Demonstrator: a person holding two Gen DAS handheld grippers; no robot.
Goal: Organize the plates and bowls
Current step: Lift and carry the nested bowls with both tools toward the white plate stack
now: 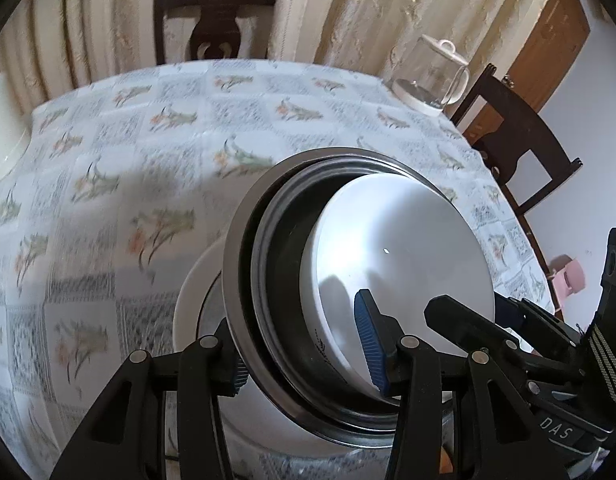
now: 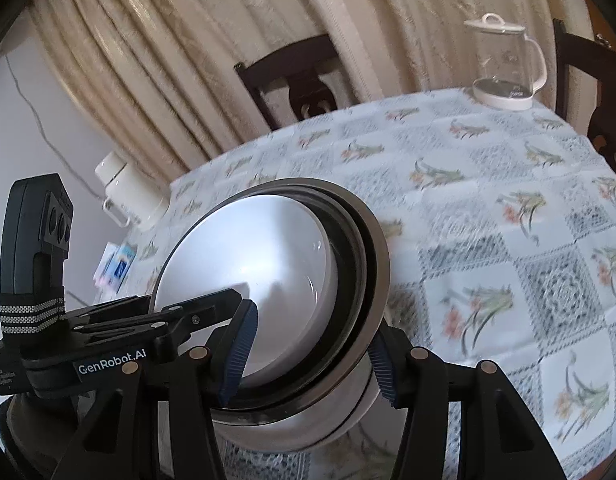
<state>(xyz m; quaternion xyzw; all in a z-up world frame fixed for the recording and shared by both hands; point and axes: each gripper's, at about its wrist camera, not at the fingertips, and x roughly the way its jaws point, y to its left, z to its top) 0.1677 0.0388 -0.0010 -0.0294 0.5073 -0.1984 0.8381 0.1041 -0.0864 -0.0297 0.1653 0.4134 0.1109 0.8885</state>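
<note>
From the left wrist view, my left gripper (image 1: pixel 308 356) is pinching the near-left rim of the stack of bowls (image 1: pixel 348 300): one blue pad sits inside against the white bowl (image 1: pixel 404 248), the other outside under the steel bowl (image 1: pixel 236 256) rim. The jaws are partly closed and pressing on the walls between them. The stack is tilted, mouth turned up towards the camera, and it hangs just over a white plate (image 1: pixel 188 300) on the tablecloth (image 1: pixel 128 160); I cannot tell whether the bottom touches that plate.

Moving across, the white bowl nests in a dark one, and that in the steel one, rims offset.

On the far side, my right gripper (image 2: pixel 308 356) straddles the opposite rim of the same stack, one pad inside the white bowl, one outside beneath the steel rim. Its jaws stand a little wider than the left pair; contact looks likely but I cannot be certain.

So the stack lies straight ahead between both grippers, each equally near. I judge the next move depends on keeping both rims level, as the nested bowls could slide. A glass jug (image 2: pixel 504 72) stands well apart at the far edge.
</note>
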